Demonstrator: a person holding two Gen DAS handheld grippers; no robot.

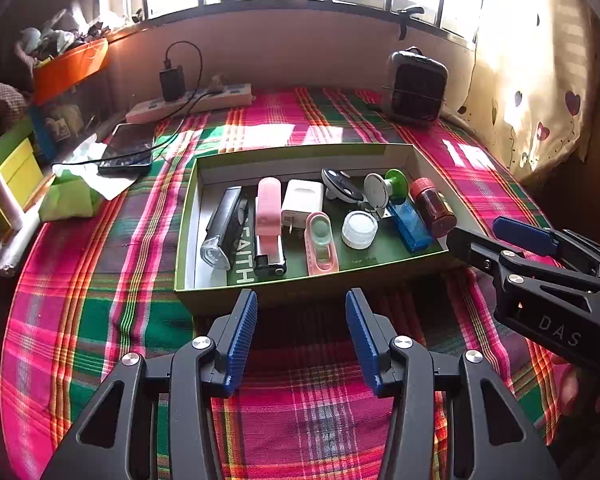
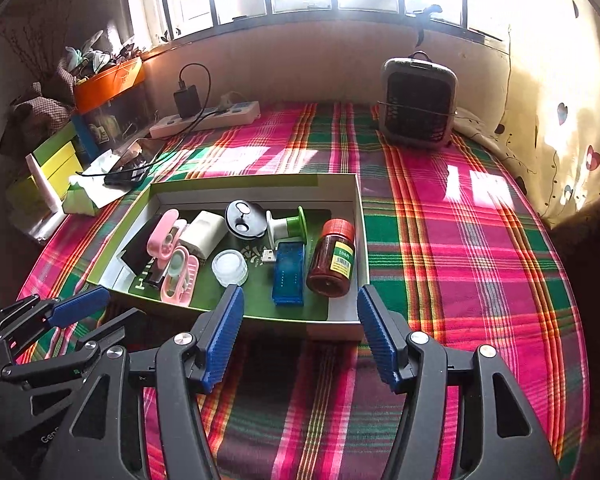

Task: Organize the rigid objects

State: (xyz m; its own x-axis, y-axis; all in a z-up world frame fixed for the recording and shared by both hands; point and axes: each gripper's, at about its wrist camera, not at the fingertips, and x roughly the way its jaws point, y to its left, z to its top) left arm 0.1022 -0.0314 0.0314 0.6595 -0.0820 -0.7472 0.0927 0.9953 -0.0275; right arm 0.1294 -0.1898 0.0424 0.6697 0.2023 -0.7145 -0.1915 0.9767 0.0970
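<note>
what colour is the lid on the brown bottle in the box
Red; the bottle's lid shows best in the right wrist view.

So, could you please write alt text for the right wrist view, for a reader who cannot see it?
The right gripper hangs open and empty over a plaid cloth, just short of a shallow box holding small items, including a brown bottle and a blue case. The left gripper shows at lower left.

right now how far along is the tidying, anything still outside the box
Mostly done, it seems. The small items, among them the brown bottle, blue case and white charger, lie inside the green box. Nothing is in hand: the left gripper and right gripper are open and empty. Left: the phone still lies on the plaid cloth, though it may not be part of this.
</note>
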